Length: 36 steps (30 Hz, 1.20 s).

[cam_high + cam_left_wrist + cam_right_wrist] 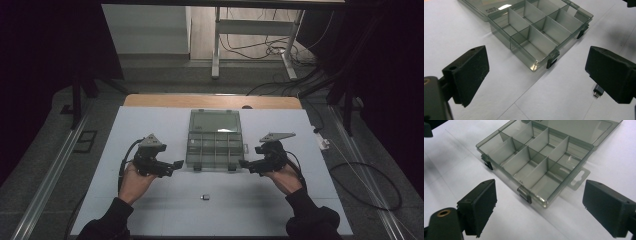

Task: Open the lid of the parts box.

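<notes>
A see-through grey plastic box with little compartments point(214, 145) is lying open in the middle of the white bench point(150, 210), with its flat lid point(215, 121) folded back on the far side. The left tool point(176, 164) is sitting just beside the box's left front corner, and the right tool point(243, 163) is sitting just beside its right front corner. Both tools are standing wide, with nothing between their black jaws, and neither one is touching the box. In the left gripper view, the dividers are making two rows of compartments point(541, 32), and every one that can be seen is looking bare. Two small black latches point(524, 194) are hanging loose on the front wall of the box, so the opening step is looking done. A small dark plug-like piece with a metal end point(205, 197) is lying alone on the bench, nearer the person than the box and between the two hands. It is probably waiting to be picked up and dropped into a compartment, so that part is looking not yet started, and closing the lid would come after it. There is some raised writing on the lid near the hinge point(491, 10), but it is too small and blurry to read. No other label or brand name is showing.
</notes>
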{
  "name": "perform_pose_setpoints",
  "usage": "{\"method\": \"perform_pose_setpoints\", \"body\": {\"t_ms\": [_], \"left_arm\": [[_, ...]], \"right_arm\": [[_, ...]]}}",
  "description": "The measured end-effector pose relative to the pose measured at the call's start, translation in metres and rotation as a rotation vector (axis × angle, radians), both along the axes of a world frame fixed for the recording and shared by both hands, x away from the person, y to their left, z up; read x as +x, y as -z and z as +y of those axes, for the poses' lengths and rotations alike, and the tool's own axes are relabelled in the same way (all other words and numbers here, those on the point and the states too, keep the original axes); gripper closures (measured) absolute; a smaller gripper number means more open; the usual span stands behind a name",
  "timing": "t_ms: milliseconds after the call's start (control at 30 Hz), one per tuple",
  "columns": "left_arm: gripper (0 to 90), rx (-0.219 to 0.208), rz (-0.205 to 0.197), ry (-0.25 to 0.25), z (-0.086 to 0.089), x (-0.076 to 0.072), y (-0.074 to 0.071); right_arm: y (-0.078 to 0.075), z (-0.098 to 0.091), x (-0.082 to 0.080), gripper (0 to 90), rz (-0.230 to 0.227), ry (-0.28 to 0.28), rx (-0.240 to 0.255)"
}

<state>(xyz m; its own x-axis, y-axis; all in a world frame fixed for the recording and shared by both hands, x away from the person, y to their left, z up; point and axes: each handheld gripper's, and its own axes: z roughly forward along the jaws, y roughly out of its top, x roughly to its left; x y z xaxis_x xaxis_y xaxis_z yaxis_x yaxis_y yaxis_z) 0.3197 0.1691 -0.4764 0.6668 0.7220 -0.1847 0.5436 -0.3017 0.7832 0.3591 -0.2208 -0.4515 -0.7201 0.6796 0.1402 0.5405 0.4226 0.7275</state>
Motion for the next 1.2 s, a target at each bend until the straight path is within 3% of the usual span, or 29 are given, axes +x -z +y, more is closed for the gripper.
{"method": "perform_pose_setpoints", "body": {"t_ms": [233, 500, 833, 1200], "left_arm": [[3.8, 0.01, -0.02, -0.01, 0.004, -0.007, 0.0], [1.9, 0.011, -0.027, -0.009, 0.007, -0.015, 0.001], [0.0, 0.001, -0.048, -0.014, 0.013, -0.026, 0.002], [0.0, -0.002, -0.062, -0.033, 0.026, -0.046, 0.004]], "right_arm": [[0.002, -0.009, -0.01, 5.0, 0.008, 0.012, -0.005], [0.001, -0.019, -0.023, 4.7, -0.004, 0.007, 0.004], [0.005, -0.032, -0.039, 0.0, -0.031, 0.008, -0.033], [0.004, -0.048, -0.058, 0.0, -0.034, 0.029, 0.0]]}}
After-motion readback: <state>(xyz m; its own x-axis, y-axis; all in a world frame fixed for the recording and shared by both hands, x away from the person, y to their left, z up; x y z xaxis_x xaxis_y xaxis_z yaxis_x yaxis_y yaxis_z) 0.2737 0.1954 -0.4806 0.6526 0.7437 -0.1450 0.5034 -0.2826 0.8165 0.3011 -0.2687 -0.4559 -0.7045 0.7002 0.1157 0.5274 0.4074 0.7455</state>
